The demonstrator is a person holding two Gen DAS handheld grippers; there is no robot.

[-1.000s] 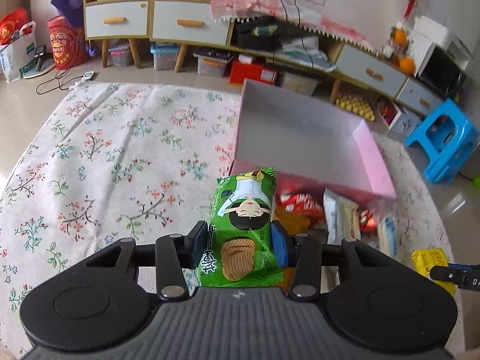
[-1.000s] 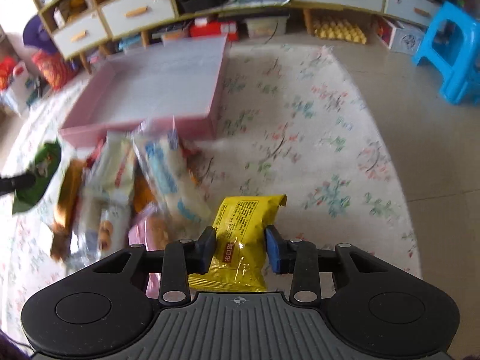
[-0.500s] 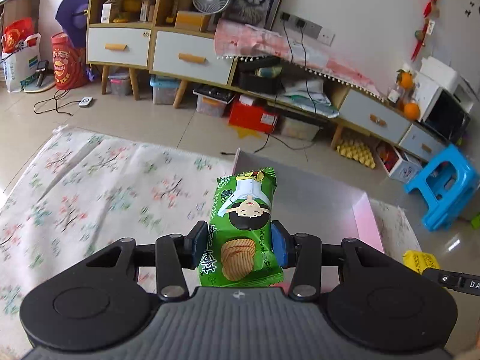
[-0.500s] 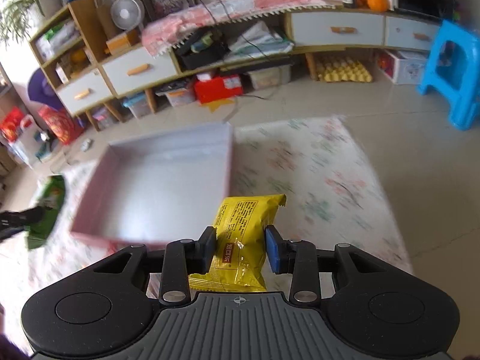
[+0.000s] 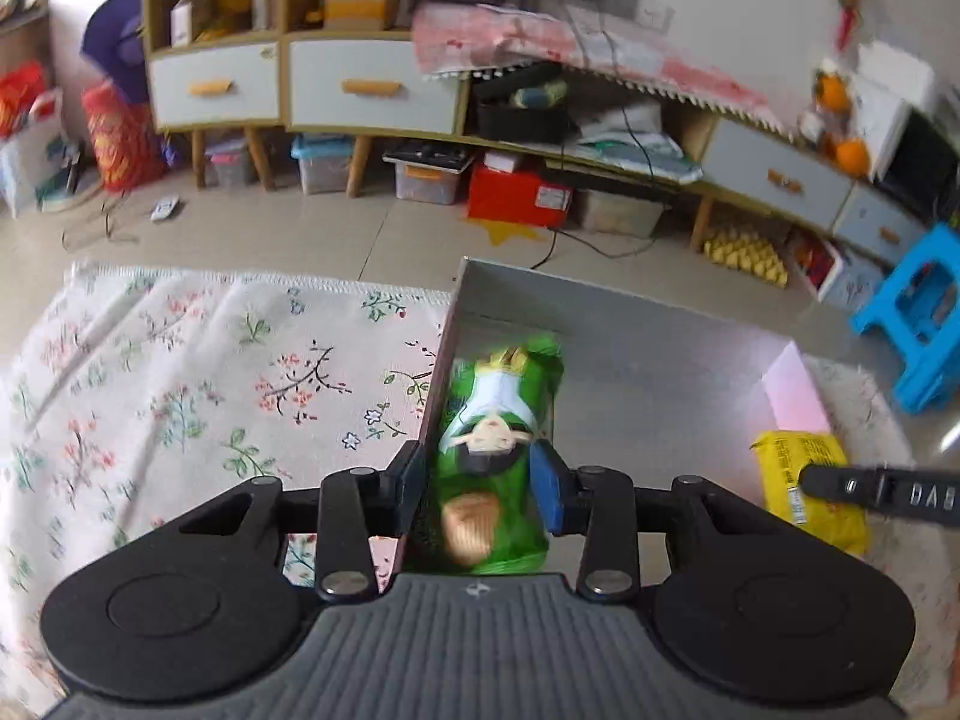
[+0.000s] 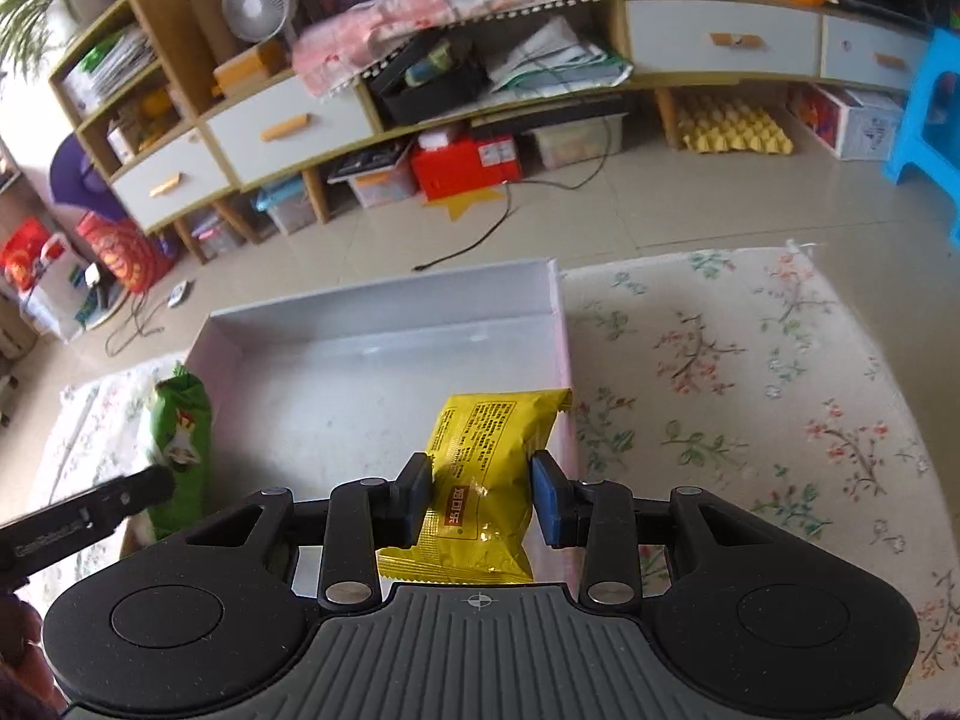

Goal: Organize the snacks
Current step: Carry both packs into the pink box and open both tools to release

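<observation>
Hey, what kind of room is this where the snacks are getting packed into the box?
Most likely a home living room. A floral rug covers the tiled floor, a long low cabinet with drawers runs along the wall, and a small fan sits on top, with storage bins crowded underneath.

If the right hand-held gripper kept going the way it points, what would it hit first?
Probably the grey floor of the pink box, near its right wall; the yellow snack packet it holds would land first. Depth is uncertain.
</observation>
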